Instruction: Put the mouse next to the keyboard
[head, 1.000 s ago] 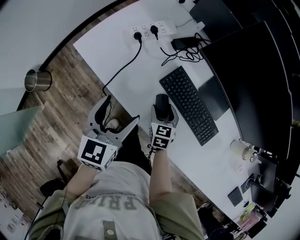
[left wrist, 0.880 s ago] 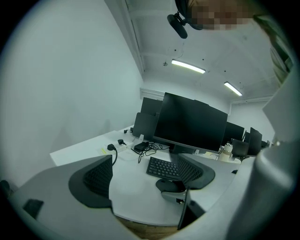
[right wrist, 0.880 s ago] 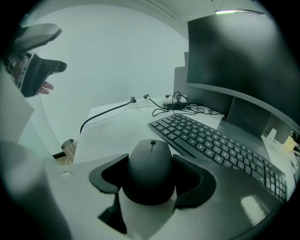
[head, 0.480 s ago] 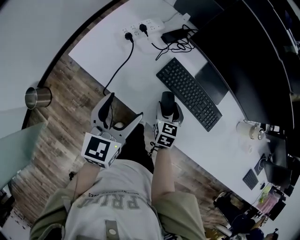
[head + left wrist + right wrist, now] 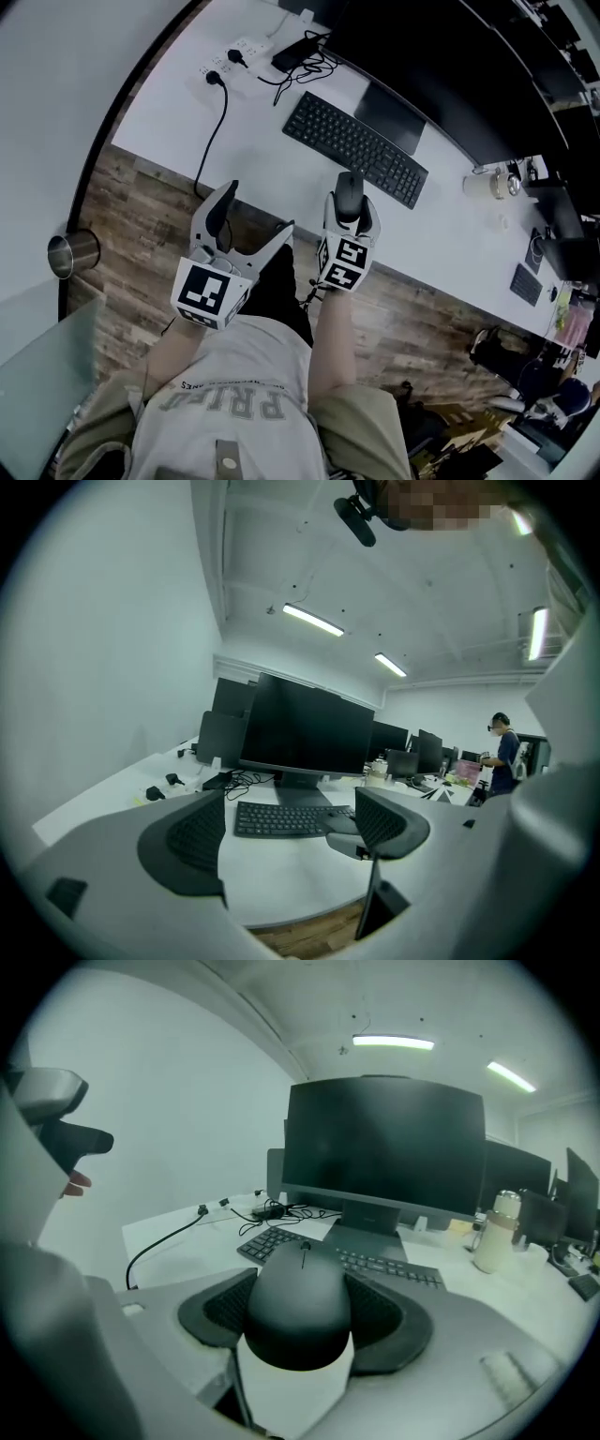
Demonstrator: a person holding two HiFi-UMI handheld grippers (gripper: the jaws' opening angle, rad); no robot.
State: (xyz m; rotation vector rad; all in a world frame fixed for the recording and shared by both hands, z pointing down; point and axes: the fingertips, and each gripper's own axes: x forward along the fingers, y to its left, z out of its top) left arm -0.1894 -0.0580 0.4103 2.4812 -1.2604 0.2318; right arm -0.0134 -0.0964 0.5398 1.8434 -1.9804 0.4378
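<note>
Desk sits rotated versus the earlier frame: keyboard now runs across the top, and the right gripper is higher. Carry step. Its jaws clamp the mouse above the near desk edge, just short of the keyboard. Left gripper jaws are wide apart and empty. Next: lower flat beside the keyboard, then release. Mouse is black, domed and smooth.

In the right gripper view the mouse hides the middle of the keyboard — only its two ends show. In the head view the monitor runs off the top edge, and the clutter at the desk's far right is too small to name.
</note>
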